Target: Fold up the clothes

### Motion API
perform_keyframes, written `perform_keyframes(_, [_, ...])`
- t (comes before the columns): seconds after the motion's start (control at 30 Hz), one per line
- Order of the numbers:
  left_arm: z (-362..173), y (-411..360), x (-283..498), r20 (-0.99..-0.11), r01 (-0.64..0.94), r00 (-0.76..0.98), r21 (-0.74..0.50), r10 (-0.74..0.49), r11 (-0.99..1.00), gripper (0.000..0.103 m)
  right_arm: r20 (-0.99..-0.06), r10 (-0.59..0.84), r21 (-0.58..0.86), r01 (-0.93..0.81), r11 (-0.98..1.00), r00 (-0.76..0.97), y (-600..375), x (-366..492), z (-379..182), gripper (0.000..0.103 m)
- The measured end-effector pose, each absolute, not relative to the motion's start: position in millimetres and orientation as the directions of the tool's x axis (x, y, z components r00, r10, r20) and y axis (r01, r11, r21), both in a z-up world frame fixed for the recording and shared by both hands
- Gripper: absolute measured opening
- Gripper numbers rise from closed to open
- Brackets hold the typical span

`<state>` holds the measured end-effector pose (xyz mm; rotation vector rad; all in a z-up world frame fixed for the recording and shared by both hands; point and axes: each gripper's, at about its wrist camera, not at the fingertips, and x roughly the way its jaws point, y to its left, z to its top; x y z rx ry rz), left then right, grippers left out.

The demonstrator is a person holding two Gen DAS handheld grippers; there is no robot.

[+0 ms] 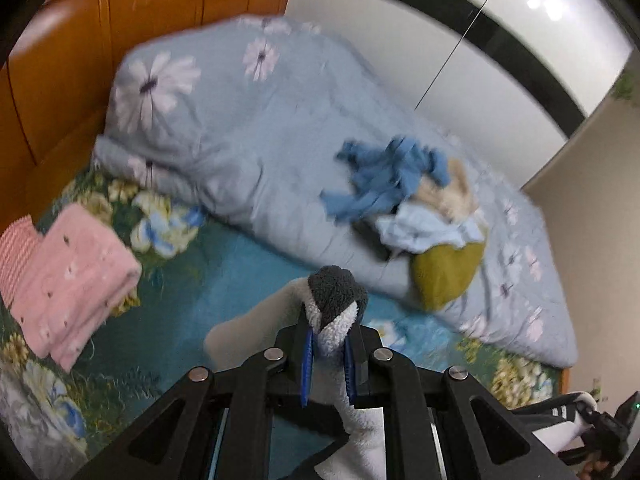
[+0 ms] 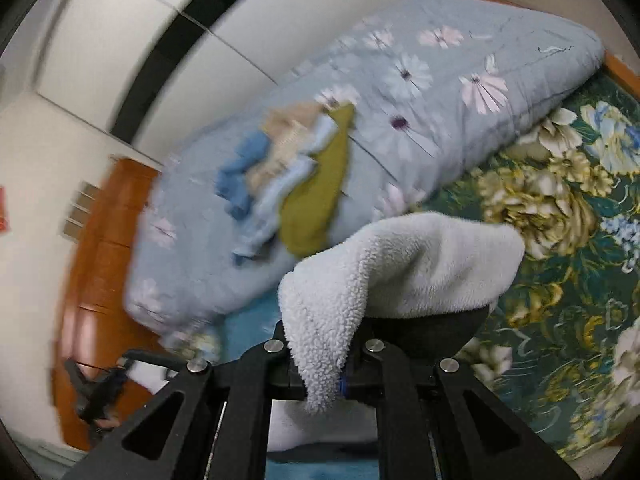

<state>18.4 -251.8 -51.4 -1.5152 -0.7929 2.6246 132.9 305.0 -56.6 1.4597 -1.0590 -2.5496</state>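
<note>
On the left side, your left gripper (image 1: 327,364): jaws nearly closed, pinching a white fleece garment (image 1: 340,332) with a dark grey tip; the cloth bunches above the blue pads and trails down behind them. Far left of that view, on the floral bed sheet (image 1: 224,304): a folded pink garment (image 1: 76,276), with a red-and-white striped piece (image 1: 16,256) tucked beside it. Behind them, an orange wooden headboard (image 1: 120,12). Centre: a rolled blue quilt (image 1: 240,128) with daisy print lying along the bed. On the quilt: a loose heap of clothes (image 1: 408,196), blue, cream, pale blue and olive, well apart from your jaws.

On the right, your right gripper (image 2: 325,364): jaws nearly closed on the same white fleece, which drapes over them and hides the pads. Its far fold hangs above the sheet. Both views are blurred.
</note>
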Motion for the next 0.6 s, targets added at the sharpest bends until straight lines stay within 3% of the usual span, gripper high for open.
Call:
perform_keyframes(0.23, [-138.0,-249.1,25.5,-0.854,0.396,-0.424,-0.473,0.300,-0.787,0.014,-0.813,-0.315,0.532,-0.407,-0.742,-0.489,307.3,118.8,-135.9,0.010])
perform_keyframes(0.6, [-254.2,-239.9,87.2,-0.957,0.518,-0.096,-0.284,0.275,-0.807,0.014,-0.933,-0.317,0.347,-0.651,-0.675,-0.170,319.8,196.8,-256.3,0.010])
